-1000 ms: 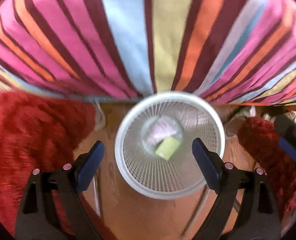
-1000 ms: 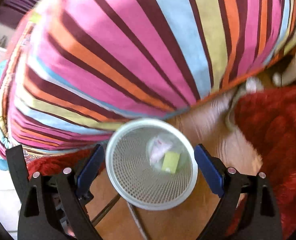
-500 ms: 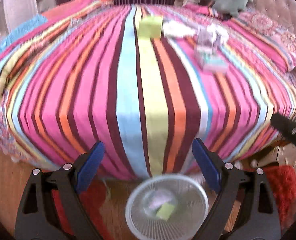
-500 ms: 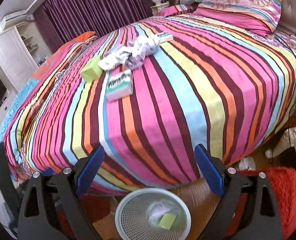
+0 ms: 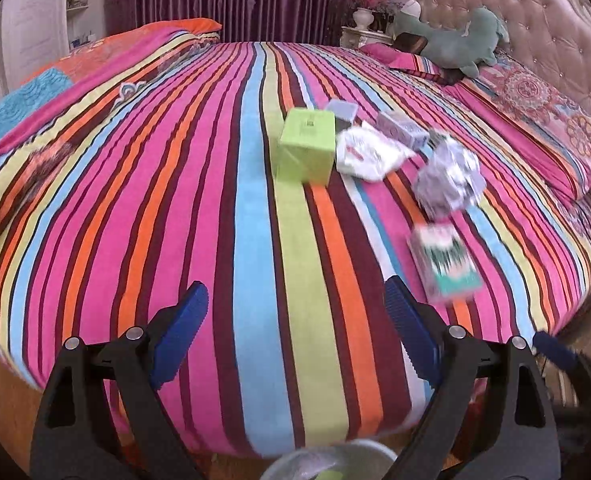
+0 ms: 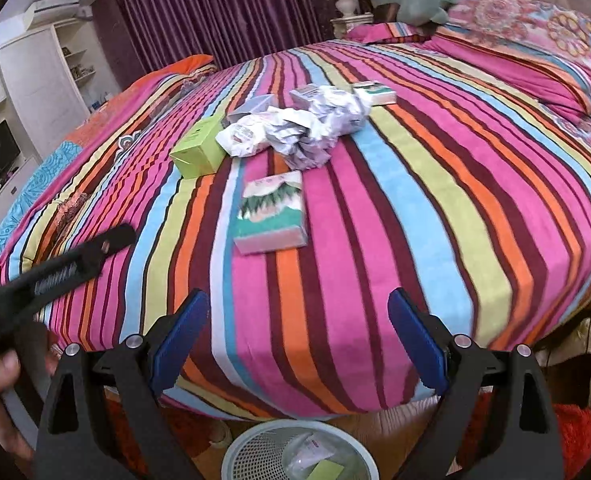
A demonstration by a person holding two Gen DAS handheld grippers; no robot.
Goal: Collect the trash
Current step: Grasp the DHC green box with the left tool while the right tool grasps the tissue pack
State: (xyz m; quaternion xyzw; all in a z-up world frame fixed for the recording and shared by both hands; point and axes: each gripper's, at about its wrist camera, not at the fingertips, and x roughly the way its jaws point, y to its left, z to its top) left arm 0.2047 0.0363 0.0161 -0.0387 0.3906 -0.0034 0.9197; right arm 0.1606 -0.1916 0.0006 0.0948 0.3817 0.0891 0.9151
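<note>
Trash lies on the striped bed (image 5: 175,200) (image 6: 455,200): a lime green box (image 5: 306,145) (image 6: 197,151), a teal-and-white box (image 5: 445,263) (image 6: 272,214), crumpled paper and wrappers (image 5: 447,178) (image 6: 315,124) and small boxes behind them. A white mesh bin (image 6: 299,452) with some trash inside stands on the floor below the bed's edge; its rim (image 5: 327,462) shows in the left wrist view. My left gripper (image 5: 295,340) and right gripper (image 6: 295,340) are both open and empty, held above the bin and short of the trash.
A green plush toy (image 5: 451,36) and patterned pillows (image 5: 535,120) lie at the headboard. A red rug (image 6: 575,428) lies on the wooden floor beside the bin. The left gripper's handle (image 6: 59,268) and a hand show in the right wrist view. White cabinets (image 6: 35,92) stand at the left.
Both grippers have tilted up from looking down into the bin to facing across the bed. The bin has dropped to the bottom edge of both views. Both jaws stay open.
</note>
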